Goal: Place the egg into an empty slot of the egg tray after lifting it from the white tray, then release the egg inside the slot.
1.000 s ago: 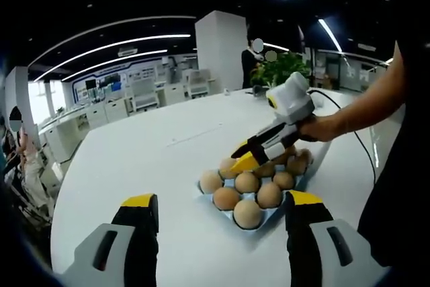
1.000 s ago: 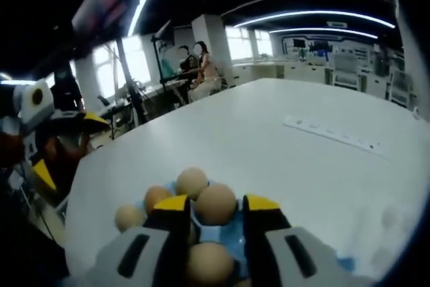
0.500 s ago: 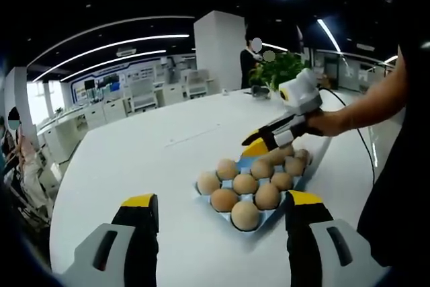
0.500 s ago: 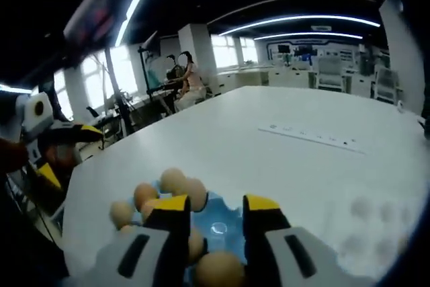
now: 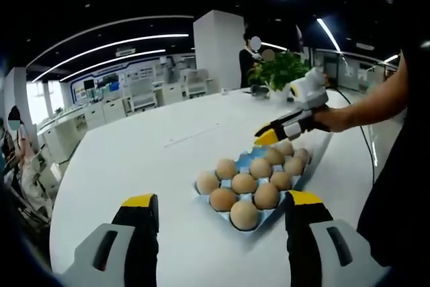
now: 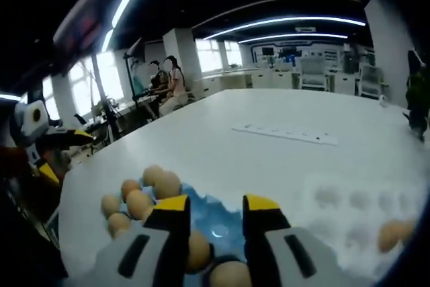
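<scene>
The right gripper (image 6: 215, 206) hovers with empty, narrowly parted jaws over the blue egg tray (image 6: 208, 214), while one egg (image 6: 392, 234) waits on the white tray (image 6: 349, 230), still unlifted.

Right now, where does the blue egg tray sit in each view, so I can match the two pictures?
Left gripper view: the blue egg tray lies right of centre on the white table, past the left hand-held gripper, with the right hand-held gripper above its far end.
Right gripper view: the tray sits bottom centre, between and beyond the right hand-held gripper.
Shared landmark: the cluster of brown eggs in the tray.
</scene>
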Demonstrator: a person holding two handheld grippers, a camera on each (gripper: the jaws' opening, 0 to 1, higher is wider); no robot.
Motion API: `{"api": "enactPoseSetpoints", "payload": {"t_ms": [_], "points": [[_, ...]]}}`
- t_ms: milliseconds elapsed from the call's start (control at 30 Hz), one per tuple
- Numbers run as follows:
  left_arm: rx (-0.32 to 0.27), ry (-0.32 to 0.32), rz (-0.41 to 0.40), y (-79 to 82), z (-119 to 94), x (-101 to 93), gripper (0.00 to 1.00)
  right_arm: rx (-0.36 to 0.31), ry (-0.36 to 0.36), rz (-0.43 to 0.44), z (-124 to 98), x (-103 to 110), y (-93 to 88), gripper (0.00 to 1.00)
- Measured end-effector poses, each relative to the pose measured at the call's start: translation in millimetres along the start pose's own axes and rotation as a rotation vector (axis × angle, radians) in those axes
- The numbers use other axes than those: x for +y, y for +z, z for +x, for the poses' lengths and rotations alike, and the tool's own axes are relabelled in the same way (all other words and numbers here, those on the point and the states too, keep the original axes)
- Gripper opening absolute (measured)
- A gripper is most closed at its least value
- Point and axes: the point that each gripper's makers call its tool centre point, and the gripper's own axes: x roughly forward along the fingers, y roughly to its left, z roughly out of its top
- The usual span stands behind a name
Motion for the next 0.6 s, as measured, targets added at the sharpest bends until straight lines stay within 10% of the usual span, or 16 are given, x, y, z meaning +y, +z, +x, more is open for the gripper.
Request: {"api": "enactPoseSetpoints", "payload": {"t_ms": [600], "points": [[-0.005, 0.0, 0.004, 1.6, 0.1, 1.5, 0.78, -0.016, -0.1, 0.035, -27.4, -36.5, -5.7, 0.31]]}}
